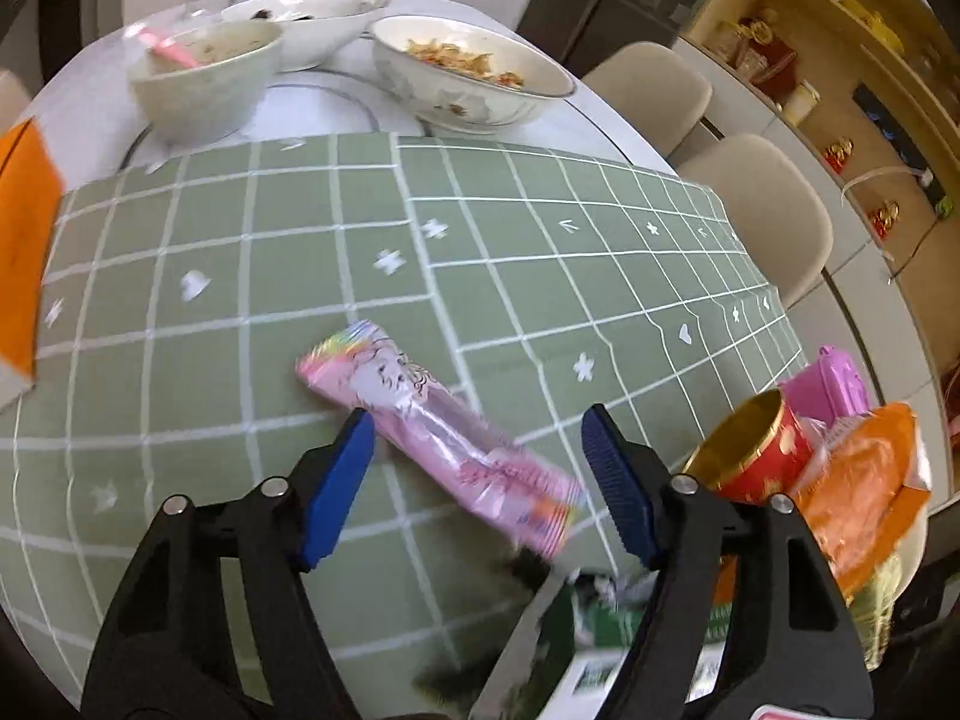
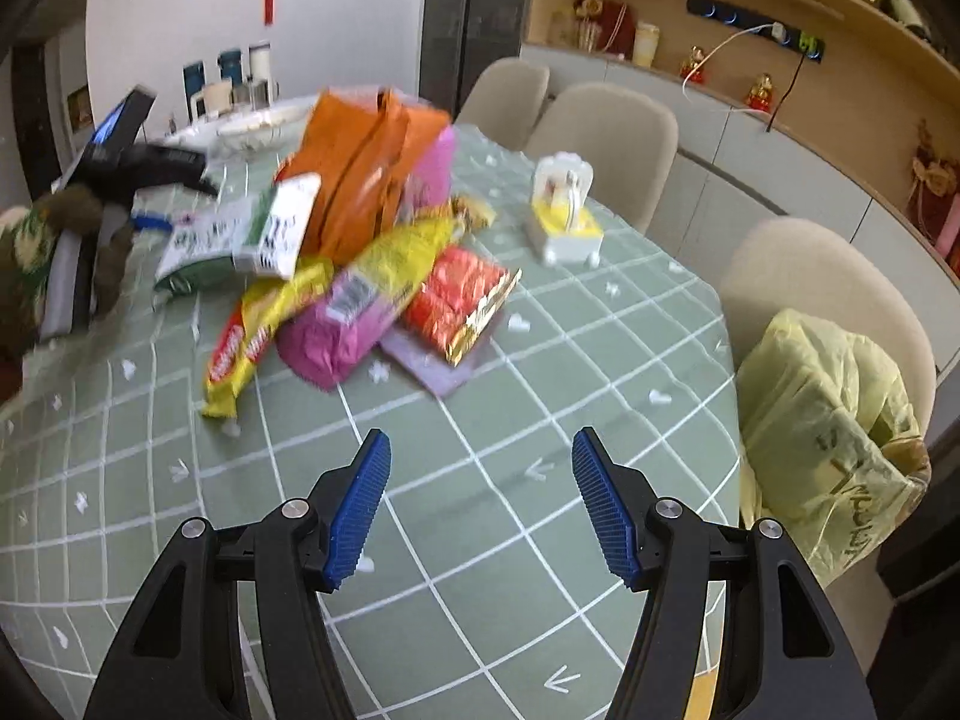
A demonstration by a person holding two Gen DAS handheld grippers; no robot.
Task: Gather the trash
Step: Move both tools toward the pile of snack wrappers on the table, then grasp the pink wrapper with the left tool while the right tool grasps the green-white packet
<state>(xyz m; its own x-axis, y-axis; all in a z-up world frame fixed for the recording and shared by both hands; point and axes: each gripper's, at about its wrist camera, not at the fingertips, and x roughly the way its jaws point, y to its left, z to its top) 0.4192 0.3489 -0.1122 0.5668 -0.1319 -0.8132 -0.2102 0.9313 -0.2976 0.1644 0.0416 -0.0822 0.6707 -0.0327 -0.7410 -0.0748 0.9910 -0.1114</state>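
— Two grippers are seen; what is held?
— Nothing. The pink wrapper (image 1: 438,432) lies on the green cloth (image 1: 240,276) between the left gripper (image 1: 474,438)'s parted, unclamped pads; the right gripper (image 2: 474,468) is spread empty.

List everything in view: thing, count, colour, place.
pink wrapper: one, pink, on green cloth between left gripper's fingers, untouched
bowls: at least three, white, far side of table
tablecloth: one, green with white grid
red cup: one, red and gold, beside the pile
trash pile: one, orange, yellow, pink, red packets, mid-cloth
toy: one, white and yellow, right of pile
plastic bag: one, pale yellow, on a chair
chairs: three, beige
left gripper: open
right gripper: open, empty
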